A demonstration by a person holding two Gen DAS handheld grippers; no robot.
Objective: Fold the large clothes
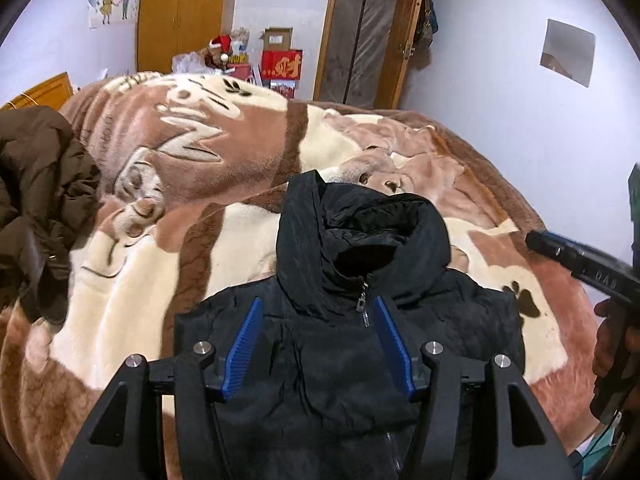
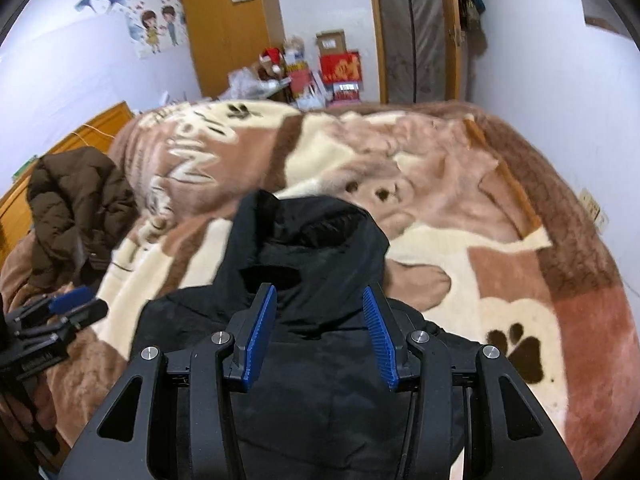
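A black hooded padded jacket [image 1: 344,368] lies zipped, front up, on the bed, its hood [image 1: 360,224] pointing away from me. My left gripper [image 1: 318,304] hovers over its chest, open, with nothing pinched between the blue pads. In the right wrist view the same jacket [image 2: 320,380] lies beneath my right gripper [image 2: 319,289], which is open too and hangs just short of the hood [image 2: 312,232]. Each gripper also shows in the other's view: the right gripper [image 1: 560,250] at the far right, the left gripper [image 2: 76,305] at the far left.
A brown and cream fleece blanket [image 1: 180,248] with paw prints covers the bed. A crumpled brown padded jacket [image 1: 40,200] lies at the bed's left side. Boxes and clutter [image 1: 280,64] stand past the far end, by a wooden wardrobe [image 1: 180,12] and a door [image 1: 368,28].
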